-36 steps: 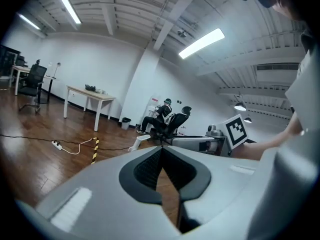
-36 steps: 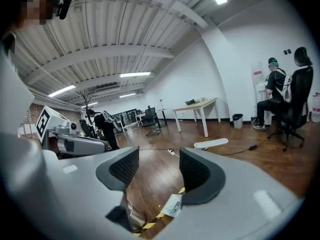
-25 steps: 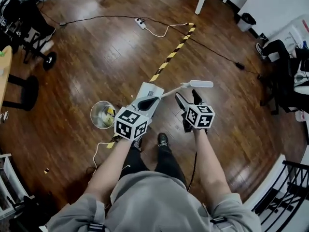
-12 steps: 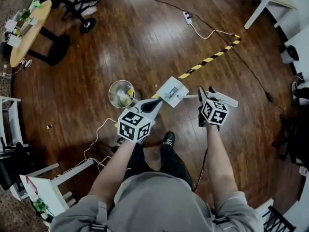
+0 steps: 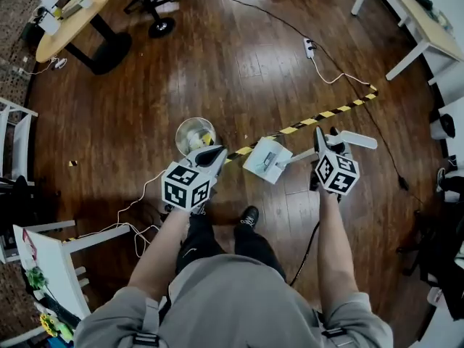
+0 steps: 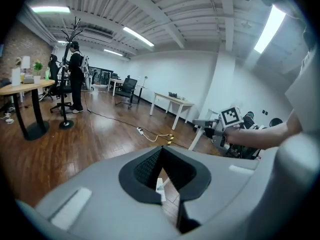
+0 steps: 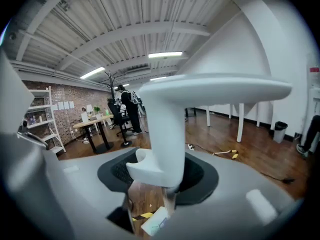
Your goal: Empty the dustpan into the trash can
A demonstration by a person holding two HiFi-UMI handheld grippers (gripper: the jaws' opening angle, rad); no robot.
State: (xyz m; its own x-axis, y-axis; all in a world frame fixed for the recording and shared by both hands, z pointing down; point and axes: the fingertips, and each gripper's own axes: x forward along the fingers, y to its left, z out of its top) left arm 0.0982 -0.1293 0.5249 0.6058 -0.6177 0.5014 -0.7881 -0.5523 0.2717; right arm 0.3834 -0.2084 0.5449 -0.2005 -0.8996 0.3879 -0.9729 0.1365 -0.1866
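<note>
The white long-handled dustpan leans on the wood floor, its pan (image 5: 268,160) lying over the striped tape and its handle (image 5: 359,140) rising to the right. My right gripper (image 5: 326,142) has that handle's shaft (image 7: 167,134) between its pads, and the jaws are closing on it. The pan (image 7: 159,221) shows below them. A small round metal trash can (image 5: 194,135) holding yellow scraps stands left of the pan. My left gripper (image 5: 212,153) is shut and empty just below the can, apart from the pan. Its pads (image 6: 145,166) meet at the tips.
Yellow-black tape (image 5: 326,113) crosses the floor, with a power strip (image 5: 309,48) and cable beyond it. A round wooden table (image 5: 72,17) stands at the far left, a white desk (image 5: 420,20) at the far right and white furniture (image 5: 43,252) at the near left. A person (image 6: 76,79) stands far off.
The left gripper has drawn away from the pan, leftward toward the can. The right jaws, wide beside the handle before, have closed round its shaft. The head has turned.
</note>
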